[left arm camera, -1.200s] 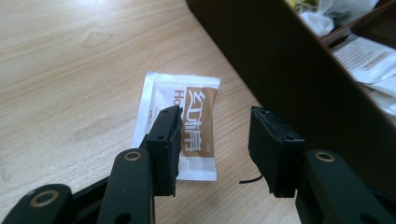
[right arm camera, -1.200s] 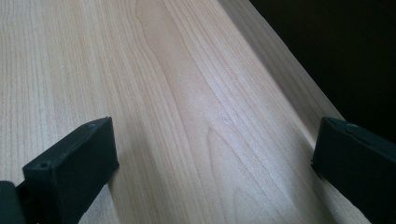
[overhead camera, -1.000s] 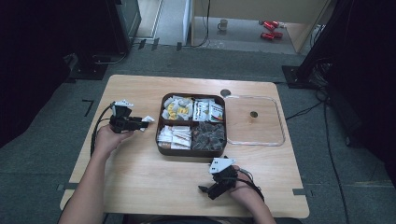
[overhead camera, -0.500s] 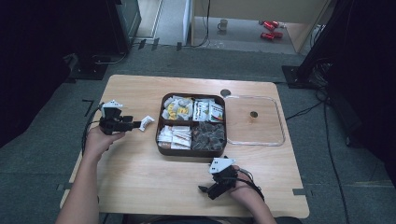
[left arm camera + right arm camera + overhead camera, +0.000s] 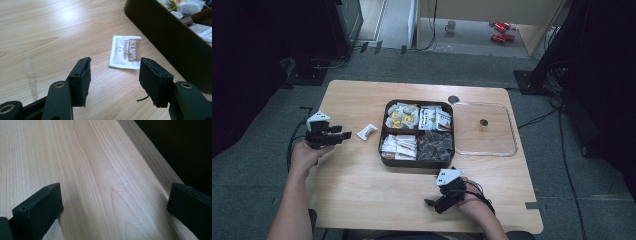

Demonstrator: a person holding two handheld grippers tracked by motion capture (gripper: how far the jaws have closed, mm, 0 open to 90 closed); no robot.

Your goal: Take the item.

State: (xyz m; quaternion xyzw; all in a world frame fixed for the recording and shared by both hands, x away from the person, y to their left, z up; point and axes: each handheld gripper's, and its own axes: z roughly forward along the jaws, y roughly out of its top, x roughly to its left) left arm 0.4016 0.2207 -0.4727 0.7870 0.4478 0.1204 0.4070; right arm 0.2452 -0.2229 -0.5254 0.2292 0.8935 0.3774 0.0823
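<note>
A: From the high view we see the left hand-held gripper (image 5: 346, 135) near the surface's (image 5: 362, 180) left edge, jaws pointing at the sachet (image 5: 367, 131), which lies flat between it and the tray (image 5: 382, 150)

B: The left gripper view gives us more: the left hand-held gripper (image 5: 113, 72) has its jaws apart with nothing between them, having just been opening, and the sachet (image 5: 126, 51) lies just beyond the tips, clear of both pads. We can read brown print on the sachet's white face there, which the high view blurs

A: That view also shows the tray's dark wall (image 5: 170, 42) just beside the sachet, a narrow strip of bare wood between them. To the sachet's other side the wood is open

B: Only the high view shows us the tray's four compartments, full of packets, and the clear lid (image 5: 484, 130) lying to its right with a round knob in the middle

A: The right hand-held gripper (image 5: 429, 202) sits near the front edge, well apart from the tray

B: In the right gripper view its jaws stand wide apart over bare wood, the right hand-held gripper (image 5: 113, 210) holding nothing, and the surface's edge runs close by one jaw, dark floor (image 5: 175, 145) beyond
</note>
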